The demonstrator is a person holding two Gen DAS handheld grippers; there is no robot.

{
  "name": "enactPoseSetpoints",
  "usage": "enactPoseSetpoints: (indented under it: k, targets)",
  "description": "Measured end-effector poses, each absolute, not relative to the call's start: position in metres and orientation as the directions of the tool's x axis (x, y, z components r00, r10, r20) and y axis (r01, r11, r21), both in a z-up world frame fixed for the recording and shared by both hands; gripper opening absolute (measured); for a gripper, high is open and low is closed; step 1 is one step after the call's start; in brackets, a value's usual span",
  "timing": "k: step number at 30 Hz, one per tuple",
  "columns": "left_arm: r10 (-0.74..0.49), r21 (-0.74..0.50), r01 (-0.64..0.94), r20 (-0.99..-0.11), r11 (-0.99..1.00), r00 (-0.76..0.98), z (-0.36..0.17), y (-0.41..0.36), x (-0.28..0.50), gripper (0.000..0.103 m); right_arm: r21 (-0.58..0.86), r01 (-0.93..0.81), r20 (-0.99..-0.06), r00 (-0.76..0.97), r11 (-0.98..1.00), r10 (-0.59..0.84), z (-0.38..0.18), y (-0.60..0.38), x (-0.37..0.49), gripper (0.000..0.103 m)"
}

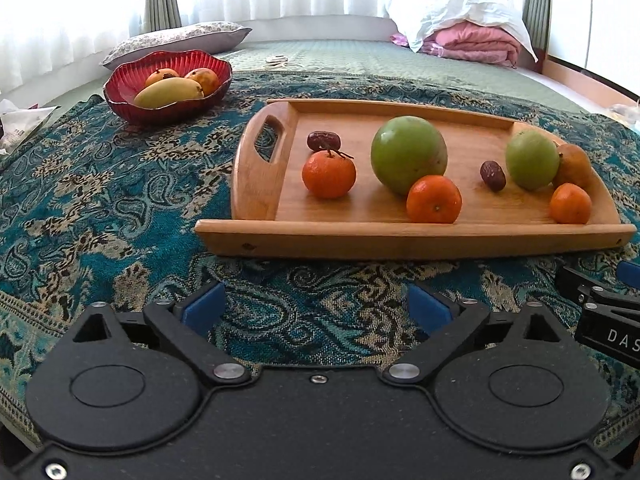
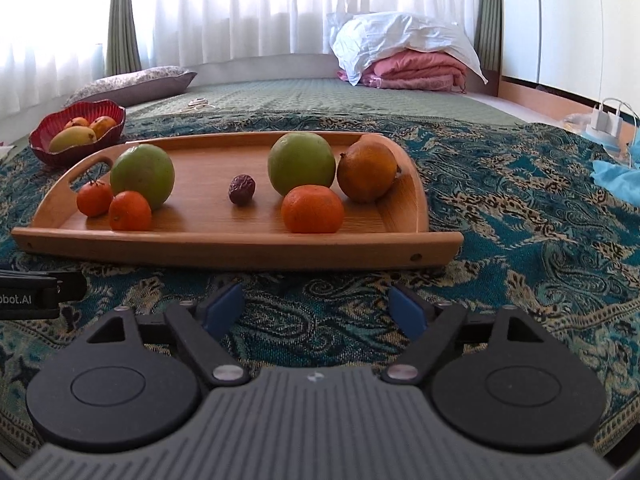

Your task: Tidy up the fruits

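Eight fruits lie loose on the flat wooden tray with a cut-out handle: three small orange tangerines, two large round green fruits, two wrinkled dark-red dates and an orange-brown pomegranate-like fruit at the tray's right end. The tray's long axis runs left to right across both views, straight ahead of both grippers and beyond their tips.

The nearest tangerine to the left gripper is the middle one, just inside the tray's near rim and ahead, a little to the right. The right gripper has another tangerine almost dead ahead, touching the green fruit behind it.

Both grippers hover low over the blue paisley cloth covering the bed, short of the tray, fingers spread wide and holding nothing.

The red fluted glass bowl, already holding a yellow mango and two orange fruits, sits beyond the tray's left, handle end, so the left hand is judged the nearer carrier.
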State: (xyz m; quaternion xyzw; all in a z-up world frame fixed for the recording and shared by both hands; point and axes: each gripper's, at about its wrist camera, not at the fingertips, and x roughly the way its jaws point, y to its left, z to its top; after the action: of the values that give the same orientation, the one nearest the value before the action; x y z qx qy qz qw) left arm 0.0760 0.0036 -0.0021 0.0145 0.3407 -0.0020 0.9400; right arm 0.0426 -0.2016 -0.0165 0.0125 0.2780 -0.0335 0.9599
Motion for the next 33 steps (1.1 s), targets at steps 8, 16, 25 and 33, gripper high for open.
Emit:
enactPoseSetpoints:
  k: [8,16,25,33]
  targets:
    - [0.012,0.041,0.019,-0.638,0.999,0.77,-0.0072,-0.0006,0.0767,0.103,0.005,0.067,-0.546,0.836,0.998,-0.053,-0.02,-0.202,0.0462,0.095]
    - [0.018,0.045,0.013,-0.631,0.999,0.775,-0.0101,-0.0009,0.0772,0.103,-0.026,0.056,-0.552,0.831,0.998,-0.061,-0.0231,-0.1984,0.0495,0.099]
    - [0.016,0.037,0.009,-0.633,0.999,0.774,-0.012,0.0012,0.0795,0.103,-0.044,0.041,-0.56,0.827,0.998,-0.058,-0.0248,-0.1967,0.0522,0.101]
    - [0.014,0.034,0.01,-0.634,0.999,0.773,-0.0121,0.0026,0.0807,0.103,-0.046,0.04,-0.556,0.829,0.998,-0.059,-0.0253,-0.1967,0.0516,0.101]
